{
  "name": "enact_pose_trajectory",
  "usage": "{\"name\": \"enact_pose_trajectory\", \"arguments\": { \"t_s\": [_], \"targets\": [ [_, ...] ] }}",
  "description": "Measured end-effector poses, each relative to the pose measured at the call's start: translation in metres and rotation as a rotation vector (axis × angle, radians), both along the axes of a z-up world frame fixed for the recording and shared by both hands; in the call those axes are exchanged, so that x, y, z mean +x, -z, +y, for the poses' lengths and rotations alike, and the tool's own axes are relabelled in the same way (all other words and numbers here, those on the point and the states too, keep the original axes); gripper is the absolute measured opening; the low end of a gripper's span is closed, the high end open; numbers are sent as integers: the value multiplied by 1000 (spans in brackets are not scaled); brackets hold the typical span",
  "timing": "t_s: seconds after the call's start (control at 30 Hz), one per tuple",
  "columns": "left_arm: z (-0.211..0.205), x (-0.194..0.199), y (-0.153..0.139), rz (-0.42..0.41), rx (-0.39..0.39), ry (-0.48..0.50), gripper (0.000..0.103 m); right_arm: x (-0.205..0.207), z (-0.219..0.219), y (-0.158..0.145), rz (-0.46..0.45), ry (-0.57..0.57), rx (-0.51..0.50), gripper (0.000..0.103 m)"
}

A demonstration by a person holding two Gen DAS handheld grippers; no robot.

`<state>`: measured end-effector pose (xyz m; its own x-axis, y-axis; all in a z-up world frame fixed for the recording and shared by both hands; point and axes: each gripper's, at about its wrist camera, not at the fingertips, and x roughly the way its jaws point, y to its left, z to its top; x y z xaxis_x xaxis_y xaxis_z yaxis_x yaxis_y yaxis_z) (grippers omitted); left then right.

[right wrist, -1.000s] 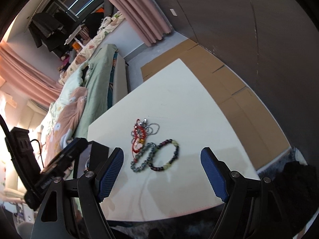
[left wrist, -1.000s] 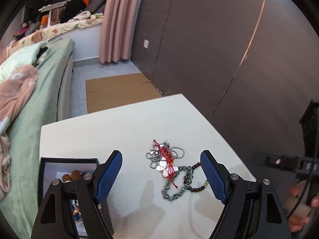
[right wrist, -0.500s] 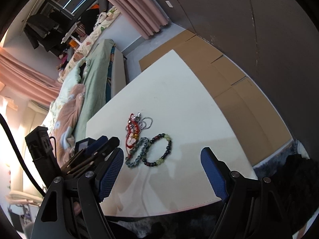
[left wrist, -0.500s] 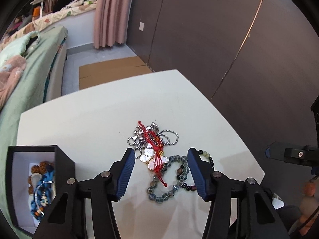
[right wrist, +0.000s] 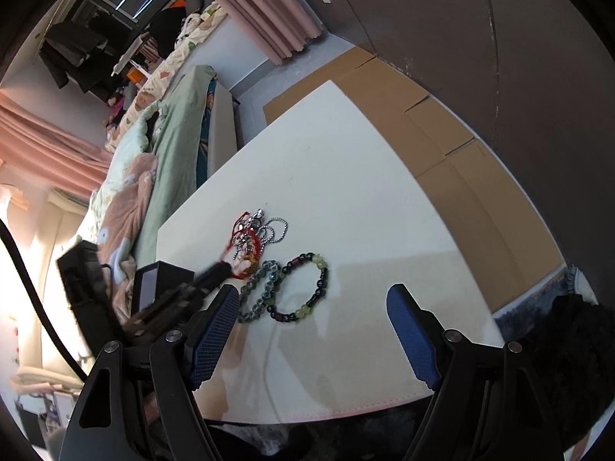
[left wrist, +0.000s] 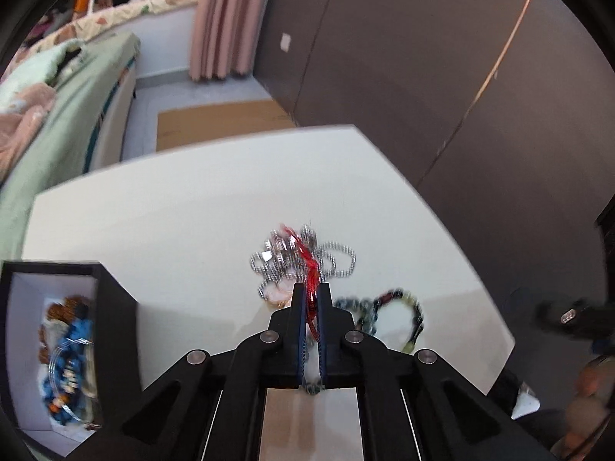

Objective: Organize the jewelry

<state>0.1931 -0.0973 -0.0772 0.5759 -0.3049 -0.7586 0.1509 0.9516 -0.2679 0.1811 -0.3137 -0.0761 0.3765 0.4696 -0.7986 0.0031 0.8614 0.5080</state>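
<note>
Cord bracelet [left wrist: 309,269], red, light and limp, tangled with silver ball chain [left wrist: 338,259] mid-desk [left wrist: 192,211]; left tool [left wrist: 312,299] has just closed on it at 6 o'clock. Likely drags chain. Right tool [right wrist: 311,330] wide, empty.

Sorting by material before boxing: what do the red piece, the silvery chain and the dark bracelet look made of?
Red piece: woven cord, apparently; thin, matte strands.
Silvery chain: likely metal ball chain; bright glints on tiny beads.
Dark bracelet: glossy beads, stone or glass; black, maroon and pale green, too small to tell which.
</note>
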Motion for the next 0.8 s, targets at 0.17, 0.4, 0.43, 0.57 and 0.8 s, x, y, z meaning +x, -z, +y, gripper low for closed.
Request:
{"name": "enact_pose_trajectory", "arguments": {
  "t_s": [0.17,0.4,0.43,0.57,0.8],
  "targets": [
    [11,-7,-20,-44,-49,-6,4,7,9,11,28,0,-1,79],
    [23,-16,-43,-86,-110,-1,4,14,33,26,61,-39,46,67],
    [26,-17,-46,-93,-113,-4,4,15,38,28,67,-45,45,65],
    [37,-20,-58,-117,-128,-21,4,19,54,36,85,-52,34,58],
    [59,-24,-72,-133,-128,-50,5,29,75,45,92,-23,-104,54]
  ]
}}
